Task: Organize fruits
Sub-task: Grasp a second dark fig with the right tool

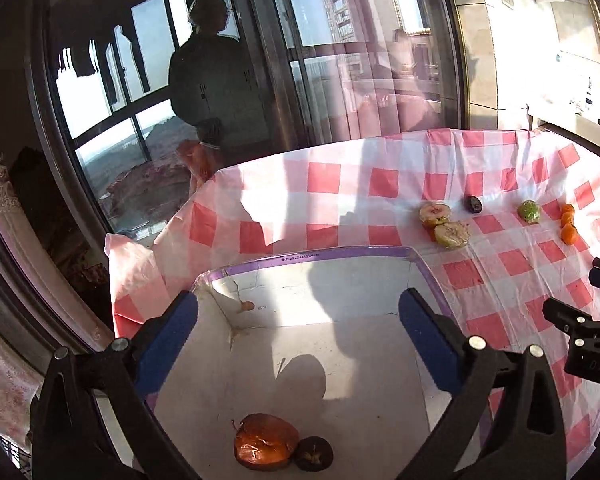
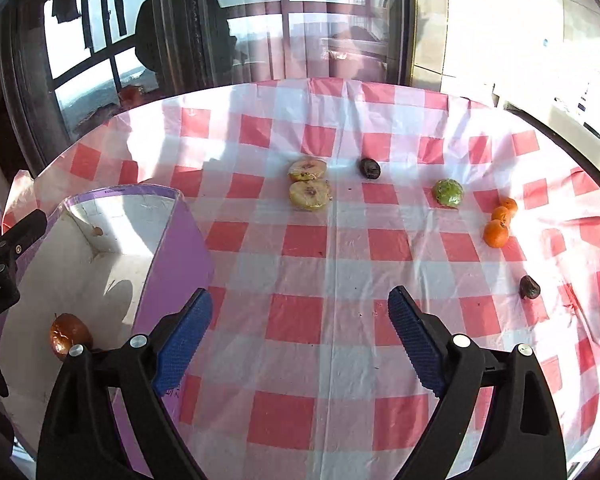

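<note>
Fruit sorting so far: white cardboard box with purple rim (image 2: 112,200) sits at the table's left edge, a shiny brown-red apple (image 1: 265,446) and small dark round fruit (image 1: 314,453) touching inside. Left gripper (image 1: 298,338) hangs over it, jaws wide, nothing between. Right gripper (image 2: 300,344) is wide and empty too, over the red-checked tablecloth (image 2: 300,264). Further right: two pale apple halves (image 2: 309,186), green fruit (image 2: 448,193), three tangerines (image 2: 499,222) near the right edge.

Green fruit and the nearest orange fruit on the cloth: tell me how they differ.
The green fruit is pale green with a flat, cut-looking face; the orange fruit is bright orange, whole and round. The green fruit lies alone; the orange fruit heads a row of three. Both rest on the checked cloth.
</note>
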A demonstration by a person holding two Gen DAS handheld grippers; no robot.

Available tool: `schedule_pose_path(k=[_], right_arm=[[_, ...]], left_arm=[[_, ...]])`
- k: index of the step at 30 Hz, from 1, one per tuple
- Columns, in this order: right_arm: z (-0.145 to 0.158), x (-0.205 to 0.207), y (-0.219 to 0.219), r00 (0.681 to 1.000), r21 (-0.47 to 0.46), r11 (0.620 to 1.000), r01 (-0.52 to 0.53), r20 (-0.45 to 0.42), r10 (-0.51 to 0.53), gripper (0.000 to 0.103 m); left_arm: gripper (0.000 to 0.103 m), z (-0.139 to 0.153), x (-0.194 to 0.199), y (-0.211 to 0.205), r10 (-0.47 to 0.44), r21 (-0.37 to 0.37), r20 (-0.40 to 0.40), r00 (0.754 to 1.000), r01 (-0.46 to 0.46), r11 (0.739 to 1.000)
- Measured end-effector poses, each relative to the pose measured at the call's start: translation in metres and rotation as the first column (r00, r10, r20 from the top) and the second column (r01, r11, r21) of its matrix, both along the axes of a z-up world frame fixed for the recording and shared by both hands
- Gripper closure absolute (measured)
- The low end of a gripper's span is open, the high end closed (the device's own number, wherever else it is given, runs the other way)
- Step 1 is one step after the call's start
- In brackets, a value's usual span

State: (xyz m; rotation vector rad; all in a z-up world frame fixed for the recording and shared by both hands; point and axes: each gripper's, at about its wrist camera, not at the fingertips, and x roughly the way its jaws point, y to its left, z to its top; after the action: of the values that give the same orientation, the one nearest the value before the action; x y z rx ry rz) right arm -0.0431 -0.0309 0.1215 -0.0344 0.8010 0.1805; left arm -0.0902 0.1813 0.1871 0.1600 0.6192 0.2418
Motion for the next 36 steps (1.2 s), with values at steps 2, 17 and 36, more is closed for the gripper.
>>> schedule_pose_path(k=[2, 17, 36], right_arm=[[-0.016, 0.009, -0.035, 0.995, -0.007, 0.996, 0.092, -0.047, -0.093, 0.017], [-0.093, 0.037, -0.238, 0.866, -0.028, 0.898, 0.439, -0.255, -0.431, 0.017], [-0.114, 0.114, -0.257, 0.96, -0.045, 0.968, 0.246, -0.129, -0.25, 0.042]], left_arm=[[0.002, 0.0, 0.007, -0.028, -0.074, 0.007, -0.015, 0.997, 0.074, 0.997], [0.002, -0.073, 0.046, -0.191, -0.376, -0.109, -0.314, 0.872, 0.36, 0.927], [0.002, -0.155, 0.118, -0.279, -0.288, -0.176, -0.528, 0.799, 0.229, 0.957]])
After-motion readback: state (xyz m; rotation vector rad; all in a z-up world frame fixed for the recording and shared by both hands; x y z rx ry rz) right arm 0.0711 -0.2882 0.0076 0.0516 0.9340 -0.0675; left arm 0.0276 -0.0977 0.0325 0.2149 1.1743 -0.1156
